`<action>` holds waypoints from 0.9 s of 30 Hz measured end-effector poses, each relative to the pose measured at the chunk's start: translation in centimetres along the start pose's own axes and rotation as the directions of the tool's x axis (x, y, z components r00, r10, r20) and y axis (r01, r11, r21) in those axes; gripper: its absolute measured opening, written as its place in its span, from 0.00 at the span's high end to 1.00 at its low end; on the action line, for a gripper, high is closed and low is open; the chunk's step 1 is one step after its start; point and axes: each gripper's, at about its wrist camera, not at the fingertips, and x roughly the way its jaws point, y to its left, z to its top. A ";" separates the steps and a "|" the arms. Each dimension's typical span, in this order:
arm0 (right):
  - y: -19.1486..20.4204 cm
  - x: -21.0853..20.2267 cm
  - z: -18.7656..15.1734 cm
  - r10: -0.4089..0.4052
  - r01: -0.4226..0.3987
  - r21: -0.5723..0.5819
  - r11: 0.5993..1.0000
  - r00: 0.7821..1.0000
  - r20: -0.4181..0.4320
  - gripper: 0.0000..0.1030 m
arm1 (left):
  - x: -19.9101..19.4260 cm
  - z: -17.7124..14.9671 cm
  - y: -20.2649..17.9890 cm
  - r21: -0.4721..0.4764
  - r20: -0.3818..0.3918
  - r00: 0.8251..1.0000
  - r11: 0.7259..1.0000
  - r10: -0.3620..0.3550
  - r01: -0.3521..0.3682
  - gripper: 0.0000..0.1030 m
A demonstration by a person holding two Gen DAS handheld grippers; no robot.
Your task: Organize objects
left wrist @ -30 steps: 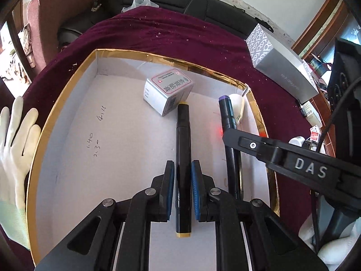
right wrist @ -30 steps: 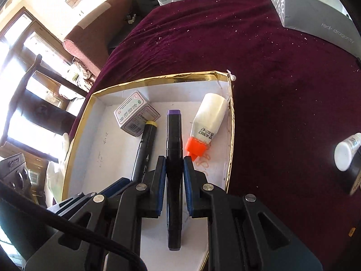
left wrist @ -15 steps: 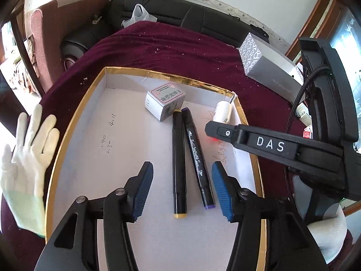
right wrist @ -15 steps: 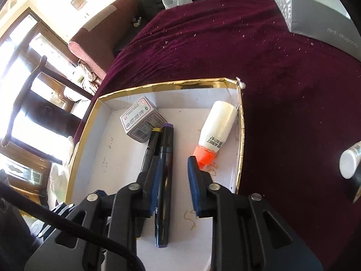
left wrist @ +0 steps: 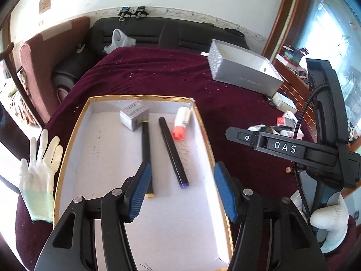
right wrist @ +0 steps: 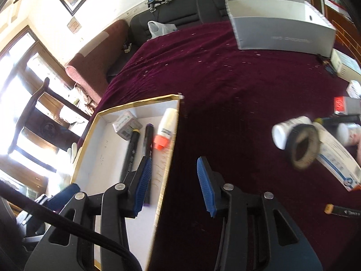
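A gold-rimmed white box [left wrist: 204, 133] lies on the maroon cloth. In it lie a yellow-capped black marker [left wrist: 146, 155], a purple-capped black marker [left wrist: 172, 152], a white glue bottle with an orange cap [left wrist: 182, 122] and a small grey carton [left wrist: 134, 116]. My left gripper [left wrist: 181, 192] hovers above the box's near half; its jaws are opening and its pads touch nothing. My right gripper [right wrist: 174, 183] hangs over the box's right rim [right wrist: 167, 158], jaws opening, nothing between them. Both markers [right wrist: 130, 151] [right wrist: 147, 144] rest free on the box floor.
A white glove [left wrist: 40, 169] lies left of the box. A grey shoebox [right wrist: 282, 31] stands at the back right. To the right lie a tape roll [right wrist: 303, 144], a white bottle [right wrist: 282, 133], a flat carton [right wrist: 338, 160] and another marker [right wrist: 343, 212]. Bare maroon cloth [right wrist: 225, 79] stretches behind the box.
Both grippers let go of their markers, opened and drew back and up. The two markers now lie side by side in the box. The right gripper has swung right, over the rim.
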 end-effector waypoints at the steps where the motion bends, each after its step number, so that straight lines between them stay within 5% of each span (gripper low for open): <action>1: -0.5 -0.5 -0.2 -0.004 0.004 0.003 1.000 1.000 0.004 0.61 | -0.3 -0.1 -0.5 0.008 -0.005 1.000 1.000 -0.007 0.007 0.47; 7: -5.4 -4.1 -1.8 -0.046 0.043 0.069 0.997 0.998 0.041 0.53 | -5.8 0.2 -7.7 0.147 -0.049 0.990 0.979 -0.133 0.138 0.47; 9: -7.1 -5.1 -2.5 -0.058 0.054 0.088 0.995 0.997 0.044 0.53 | -9.8 0.4 -12.0 0.260 -0.040 0.979 0.944 -0.198 0.202 0.47; 14: -11.2 -7.3 -4.3 -0.071 0.064 0.162 0.985 0.997 0.038 0.53 | -18.3 0.4 -21.2 0.486 -0.082 0.938 0.808 -0.337 0.333 0.37; 19: -14.5 -9.3 -5.3 -0.113 0.099 0.216 0.971 0.992 0.050 0.53 | -22.2 -0.5 -25.6 0.616 -0.080 0.921 0.708 -0.380 0.346 0.37; 22: -15.9 -10.1 -5.3 -0.123 0.104 0.236 0.966 0.990 0.066 0.52 | -21.5 -0.2 -26.0 0.596 -0.124 0.913 0.707 -0.388 0.381 0.37; 25: -16.7 -10.3 -5.0 -0.127 0.106 0.241 0.965 0.989 0.074 0.52 | -20.9 1.2 -25.0 0.505 -0.179 0.898 0.746 -0.403 0.435 0.37; 26: -16.9 -10.3 -4.8 -0.123 0.101 0.245 0.964 0.990 0.075 0.52 | -21.4 1.4 -24.9 0.505 -0.145 0.899 0.751 -0.413 0.426 0.37; 27: -17.1 -10.2 -4.6 -0.118 0.096 0.250 0.963 0.990 0.075 0.52 | -21.6 1.7 -25.0 0.521 -0.077 0.920 0.771 -0.384 0.365 0.37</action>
